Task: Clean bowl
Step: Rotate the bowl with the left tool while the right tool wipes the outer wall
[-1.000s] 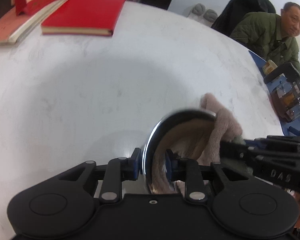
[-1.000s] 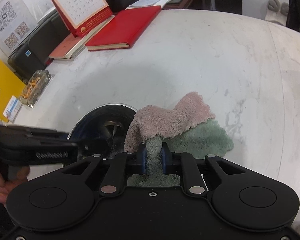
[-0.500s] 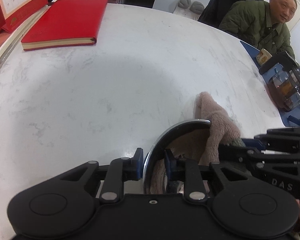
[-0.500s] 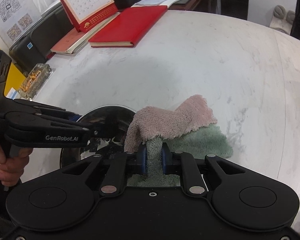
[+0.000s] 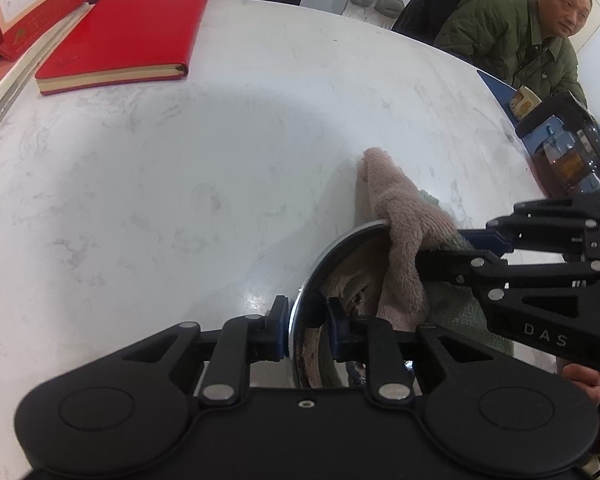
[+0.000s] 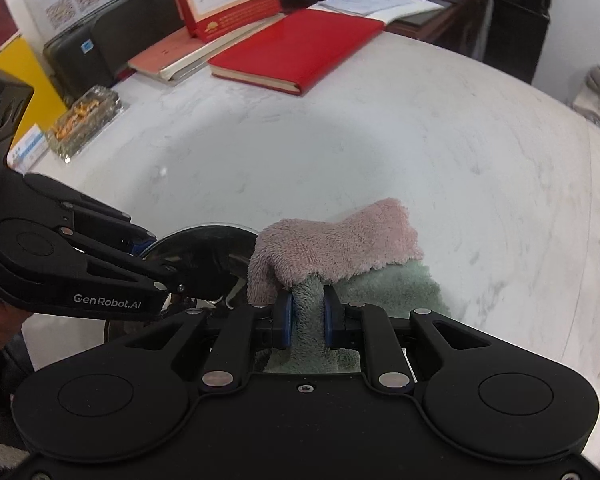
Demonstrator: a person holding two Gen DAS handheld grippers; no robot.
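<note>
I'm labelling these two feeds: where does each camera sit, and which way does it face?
Left wrist: on the left gripper, looking down at the shiny steel bowl whose rim it clamps; a fingertip shows.
Right wrist: on the right gripper, facing the pink-and-green fluffy cloth it pinches; a hand shows.
Shared: bowl, cloth, red notebook, white marble table.

Black left gripper (image 5: 307, 330), blue jaws, 2 silver screws (right gripper (image 6: 307, 312) alike)
</note>
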